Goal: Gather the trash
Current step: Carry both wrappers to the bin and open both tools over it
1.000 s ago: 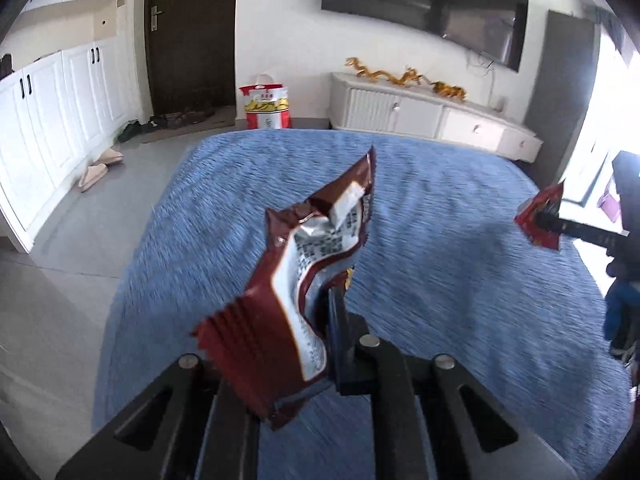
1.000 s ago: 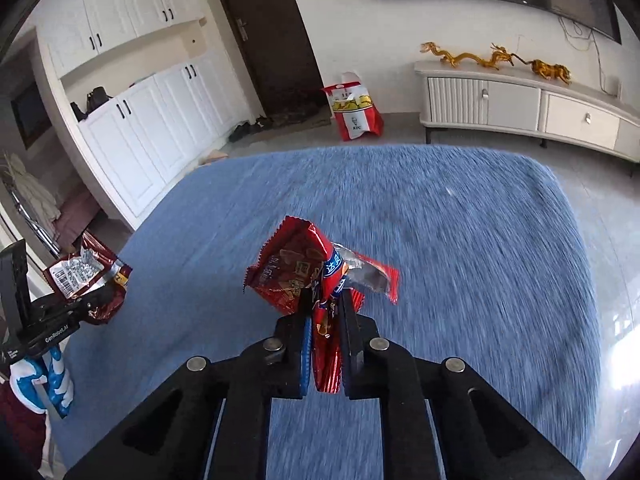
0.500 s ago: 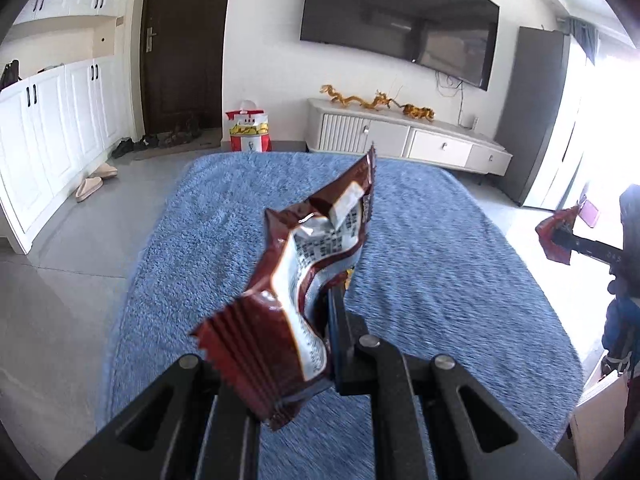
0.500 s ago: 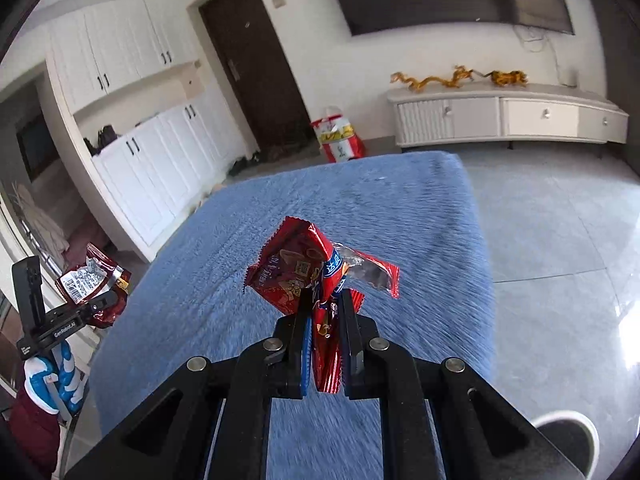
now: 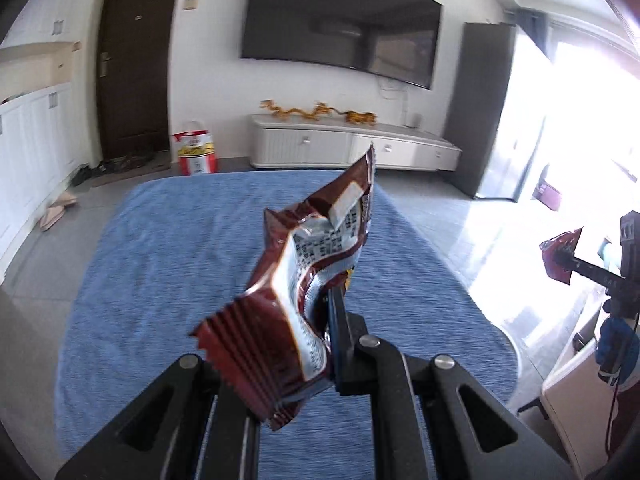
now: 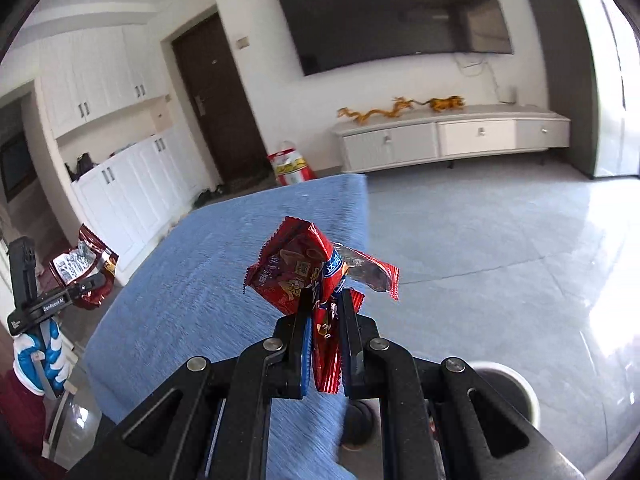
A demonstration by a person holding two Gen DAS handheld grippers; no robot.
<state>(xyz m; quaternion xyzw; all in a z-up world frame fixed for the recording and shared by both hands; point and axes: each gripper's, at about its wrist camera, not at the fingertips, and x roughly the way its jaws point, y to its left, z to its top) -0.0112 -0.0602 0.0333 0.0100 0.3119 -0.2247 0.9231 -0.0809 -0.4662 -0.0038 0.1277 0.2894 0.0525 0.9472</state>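
Left gripper [image 5: 320, 312]: jaws clamped on a brown snack wrapper [image 5: 304, 304], pinched low at its crumpled middle, held up over the blue rug [image 5: 168, 264]. Right gripper [image 6: 324, 316]: jaws narrow, gripping a red snack wrapper [image 6: 296, 272] by its lower fold, above the rug's edge and a white bin [image 6: 516, 392] on the floor. Both wrappers judged featherlight, thin, crinkly and slick; likely to slip or flutter. Best pinched across a doubled fold or crimped seam.
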